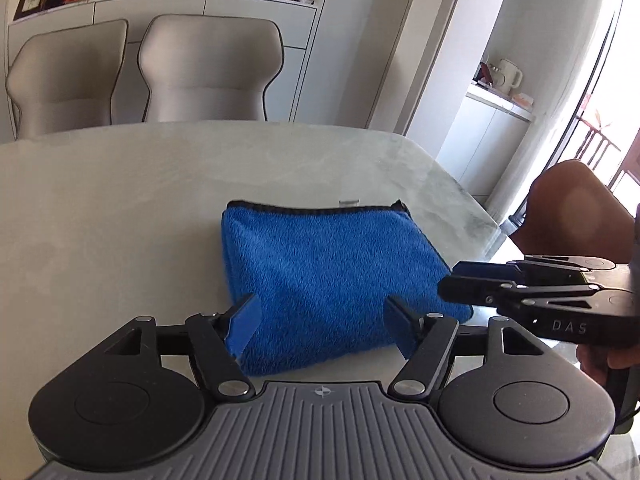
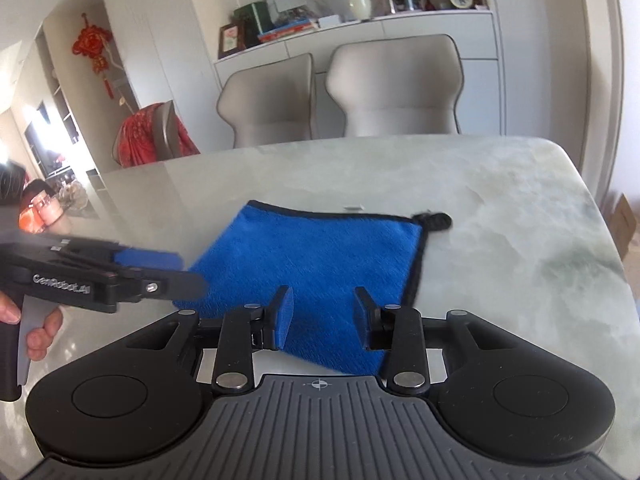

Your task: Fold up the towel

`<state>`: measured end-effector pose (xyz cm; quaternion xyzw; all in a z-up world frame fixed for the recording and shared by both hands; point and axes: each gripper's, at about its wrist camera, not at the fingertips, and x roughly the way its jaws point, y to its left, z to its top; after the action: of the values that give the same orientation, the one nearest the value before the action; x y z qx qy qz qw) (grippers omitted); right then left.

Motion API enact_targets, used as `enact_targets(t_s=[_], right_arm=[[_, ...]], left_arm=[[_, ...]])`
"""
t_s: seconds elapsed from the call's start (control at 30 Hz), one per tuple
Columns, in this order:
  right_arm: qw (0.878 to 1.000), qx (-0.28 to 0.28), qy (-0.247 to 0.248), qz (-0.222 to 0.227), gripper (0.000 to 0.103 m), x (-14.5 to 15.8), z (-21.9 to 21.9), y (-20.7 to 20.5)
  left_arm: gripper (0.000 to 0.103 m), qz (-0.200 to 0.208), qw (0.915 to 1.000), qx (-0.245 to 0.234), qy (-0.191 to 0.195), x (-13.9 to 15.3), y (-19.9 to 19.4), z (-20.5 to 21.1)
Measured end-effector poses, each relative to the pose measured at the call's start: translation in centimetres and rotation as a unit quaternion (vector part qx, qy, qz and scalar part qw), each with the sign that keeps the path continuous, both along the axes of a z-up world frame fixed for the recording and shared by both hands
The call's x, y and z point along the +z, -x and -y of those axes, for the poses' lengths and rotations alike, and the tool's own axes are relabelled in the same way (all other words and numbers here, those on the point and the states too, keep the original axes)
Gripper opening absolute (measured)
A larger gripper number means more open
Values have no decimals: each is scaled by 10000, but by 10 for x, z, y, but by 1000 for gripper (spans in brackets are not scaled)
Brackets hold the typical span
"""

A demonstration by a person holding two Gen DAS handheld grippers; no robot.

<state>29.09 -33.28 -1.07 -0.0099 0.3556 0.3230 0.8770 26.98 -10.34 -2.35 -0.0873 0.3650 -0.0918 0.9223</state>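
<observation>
- A wide pale marble-patterned surface (image 2: pixel 500 208) with rounded corners fills the middle of both views; most of it is bare, with open room on every side of the cloth.
- Two beige padded chairs with dark piping (image 1: pixel 208 68) stand pushed up at the far edge, in front of a white cabinet (image 1: pixel 256 12) carrying books, a picture frame, a pale vase and a small alarm clock.
- A blue fluffy folded towel with black trim (image 1: pixel 320 272) lies flat on the near part of the surface, roughly square, its layers stacked at the left side; a small black loop (image 2: pixel 436 220) sticks out at its far right corner.
- The left tongs (image 1: pixel 322 320), black with blue pads, hover over the towel's near edge, spread wide and released, nothing between them. White lettering on their side, seen from the right wrist view, reads "GenRobot.AI".
- The right tongs (image 2: pixel 324 316) hang above the towel's near right part, partly spread and released, gripping nothing. Their body, seen from the left wrist view, bears the letters "DAS".
- A hand (image 2: pixel 36 328) wraps the left handle at the frame's left edge.
- A red knotted ornament (image 2: pixel 94 50) hangs on the far wall.
</observation>
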Motion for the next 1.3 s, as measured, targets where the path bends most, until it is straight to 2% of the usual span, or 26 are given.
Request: enact_targets(t_s=[0.07,0.2,0.3,0.37,0.5,0.6,0.77,0.87,0.97,1.07,1.3], right_arm=[[10000,-64,17,30,34,-2,-6,-7],[9998,-185,-86,-21,34,-7,-13,-20],[9997,-200,46,-145,34,-15,-16,-26],[9996,-179,81,-183,34,-22,-14,-27],[9995,-245,155,-111,32,-27,-8,-27],[9994,-309,75,-142,30,-28,1,-30],[9988,-461,184,-49,31,-25,8,-29],[9982,-597,101,43,33,-22,7,-34],[9987,-484,-26,133,33,-17,-2,-40],[9990,-380,-8,214,33,-16,-14,-48],[9995,-295,31,87,33,-28,-25,-70]], left_arm=[[77,-12,10000,86,-43,0,-10,3],[77,-197,9992,306,-145,-9,-32,10],[77,-360,9983,410,-200,-21,-40,13],[77,-380,9983,381,-239,-25,-38,12],[77,-317,9975,141,-613,-31,-34,16],[77,-325,9972,82,-664,-32,-34,14],[77,-359,9968,228,-677,-28,-33,9],[77,-335,9972,399,-532,-20,-36,5],[78,-184,9983,405,-378,-14,-45,3],[78,-91,9985,371,-391,-13,-57,5],[78,-224,9985,299,-406,-25,-84,1]])
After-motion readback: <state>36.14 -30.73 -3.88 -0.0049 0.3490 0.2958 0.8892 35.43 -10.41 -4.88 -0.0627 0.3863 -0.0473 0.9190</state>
